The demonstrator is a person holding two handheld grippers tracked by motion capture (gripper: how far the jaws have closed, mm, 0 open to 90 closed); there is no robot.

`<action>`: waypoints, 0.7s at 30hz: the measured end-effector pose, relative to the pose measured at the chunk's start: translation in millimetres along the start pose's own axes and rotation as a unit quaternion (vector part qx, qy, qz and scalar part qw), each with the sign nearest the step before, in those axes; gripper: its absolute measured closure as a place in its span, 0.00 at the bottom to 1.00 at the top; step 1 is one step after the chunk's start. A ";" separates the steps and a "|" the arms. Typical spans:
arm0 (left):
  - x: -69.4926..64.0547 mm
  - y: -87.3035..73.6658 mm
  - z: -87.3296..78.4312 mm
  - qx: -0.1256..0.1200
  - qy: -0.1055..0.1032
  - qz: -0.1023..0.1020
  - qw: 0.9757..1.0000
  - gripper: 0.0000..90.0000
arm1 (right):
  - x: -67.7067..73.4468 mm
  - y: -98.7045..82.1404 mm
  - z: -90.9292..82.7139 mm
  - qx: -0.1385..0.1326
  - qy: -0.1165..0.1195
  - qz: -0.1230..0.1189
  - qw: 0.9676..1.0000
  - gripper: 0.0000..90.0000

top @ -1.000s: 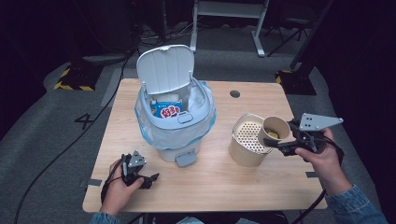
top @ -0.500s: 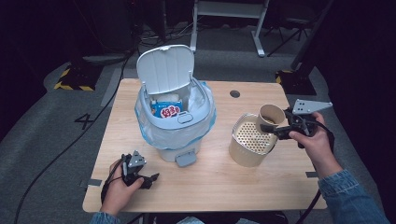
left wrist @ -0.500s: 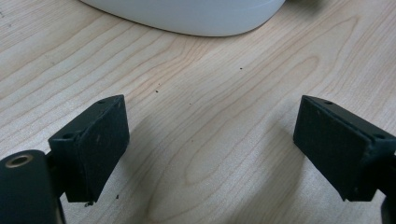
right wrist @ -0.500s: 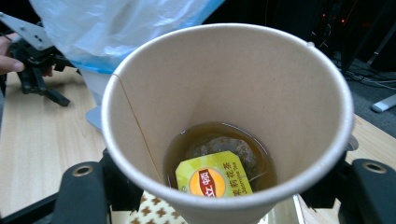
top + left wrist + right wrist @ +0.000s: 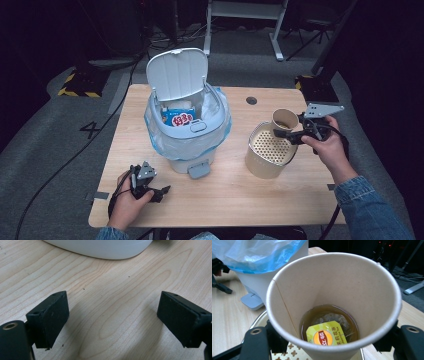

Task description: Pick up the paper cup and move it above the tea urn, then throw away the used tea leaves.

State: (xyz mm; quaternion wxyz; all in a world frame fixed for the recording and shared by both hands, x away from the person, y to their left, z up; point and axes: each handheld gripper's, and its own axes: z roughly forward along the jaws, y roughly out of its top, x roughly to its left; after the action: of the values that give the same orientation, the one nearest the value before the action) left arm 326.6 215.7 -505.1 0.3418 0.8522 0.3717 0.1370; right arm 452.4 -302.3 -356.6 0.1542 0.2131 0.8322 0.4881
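Your cup (image 5: 332, 302) is plain tan paper with a seam down its inner wall; a little brown tea sits in the bottom with a tea bag and its yellow tag (image 5: 327, 333). It hangs upright over the far rim of the perforated metal strainer (image 5: 267, 150), at the right of the counter (image 5: 235, 190). Your right tongs (image 5: 286, 134) clamp it on both sides. Your left tongs (image 5: 112, 320) rest wide open and empty on the counter near the lined bin (image 5: 187, 127).

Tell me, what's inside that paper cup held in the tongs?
The paper cup holds a little brownish tea with a tea bag and its yellow tag. The tag covers part of the bag.
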 end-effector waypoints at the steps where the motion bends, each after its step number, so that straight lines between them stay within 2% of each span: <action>1: -0.1 0.0 0.0 0.000 -0.001 0.000 1.000 0.12 | -0.2 0.1 0.0 0.000 -0.002 -0.004 1.000 0.34; 10: 0.0 0.0 0.0 0.000 0.000 0.000 1.000 0.12 | -1.8 -1.4 -1.9 0.008 -0.011 -0.025 1.000 0.34; 13: 0.2 0.1 0.0 0.001 -0.001 0.000 1.000 0.12 | -1.1 -0.7 -3.7 0.009 -0.021 -0.060 0.998 0.34; 15: 0.1 0.1 0.1 0.000 -0.001 0.000 1.000 0.12 | -0.4 -0.7 -4.4 0.011 -0.025 -0.074 0.997 0.34; 17: 0.1 0.1 0.1 0.000 -0.001 0.000 1.000 0.12 | 0.2 -1.1 -5.0 0.015 -0.036 -0.101 0.994 0.35; 18: 0.1 0.1 0.1 0.000 -0.001 0.000 1.000 0.12 | 0.7 -1.2 -5.1 0.015 -0.044 -0.120 0.992 0.35; 21: 0.1 0.1 0.1 0.000 -0.001 0.000 1.000 0.12 | 3.7 -0.9 -5.4 0.016 -0.068 -0.183 0.981 0.35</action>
State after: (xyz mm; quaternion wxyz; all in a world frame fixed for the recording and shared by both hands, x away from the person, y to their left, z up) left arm 326.7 215.7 -505.1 0.3417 0.8526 0.3712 0.1363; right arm 446.5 -304.9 -355.0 0.2936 0.0922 0.8525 0.4225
